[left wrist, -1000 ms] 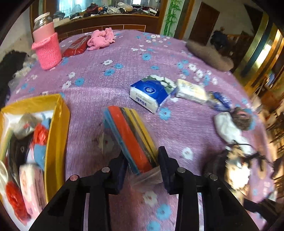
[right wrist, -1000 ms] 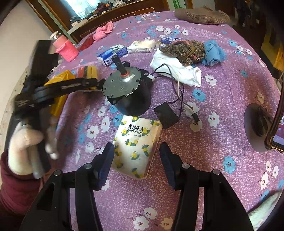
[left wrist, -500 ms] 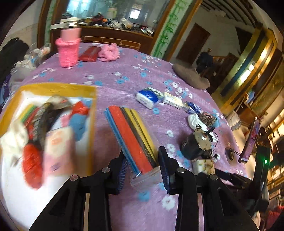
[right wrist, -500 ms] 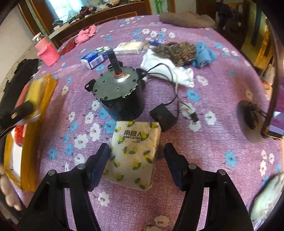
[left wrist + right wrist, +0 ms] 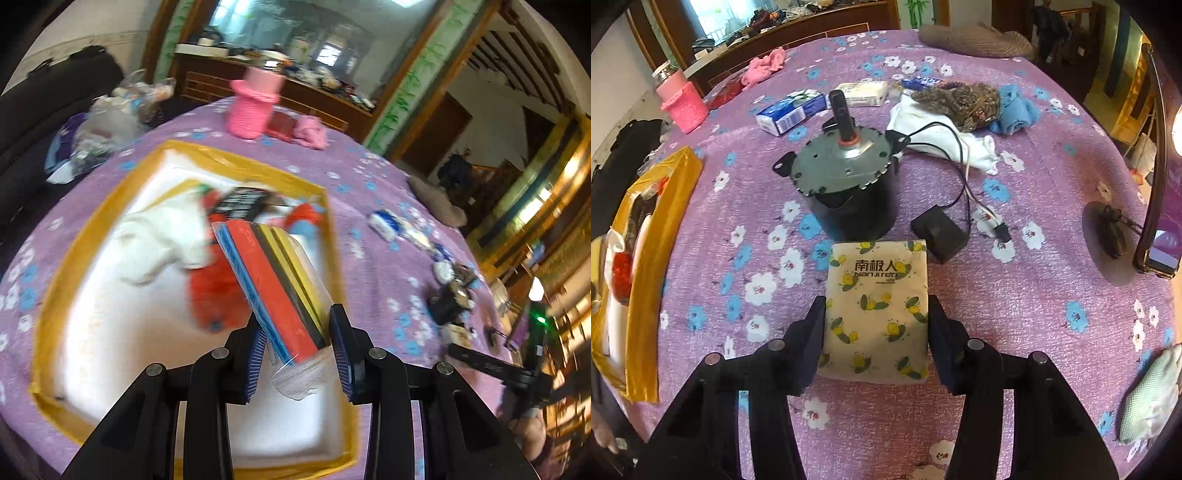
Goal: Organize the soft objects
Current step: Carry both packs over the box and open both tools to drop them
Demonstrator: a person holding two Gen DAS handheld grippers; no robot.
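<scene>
My left gripper (image 5: 297, 350) is shut on a clear bag of coloured cloth strips (image 5: 273, 284), blue, red, black and yellow, and holds it above the yellow-rimmed box (image 5: 332, 236). The box holds a white cloth (image 5: 162, 236), red pieces (image 5: 214, 295) and a black packet. My right gripper (image 5: 877, 332) is open, its fingers on either side of a cream tissue pack with yellow bees (image 5: 877, 306) lying on the purple floral tablecloth (image 5: 1052, 295). The box also shows at the left edge of the right wrist view (image 5: 661, 236).
A black motor (image 5: 849, 184) with cable and black adapter (image 5: 938, 232) stands just beyond the tissue pack. Farther back lie a blue tissue pack (image 5: 792, 110), white cloth (image 5: 942, 140), brown knit (image 5: 960, 99), blue cloth (image 5: 1014, 110), pink cup (image 5: 683, 103). A phone stand (image 5: 1115, 240) is at right.
My left gripper has lifted the bag of strips off the table and carried it left over the box. My right gripper has closed in around the tissue pack, still open.
</scene>
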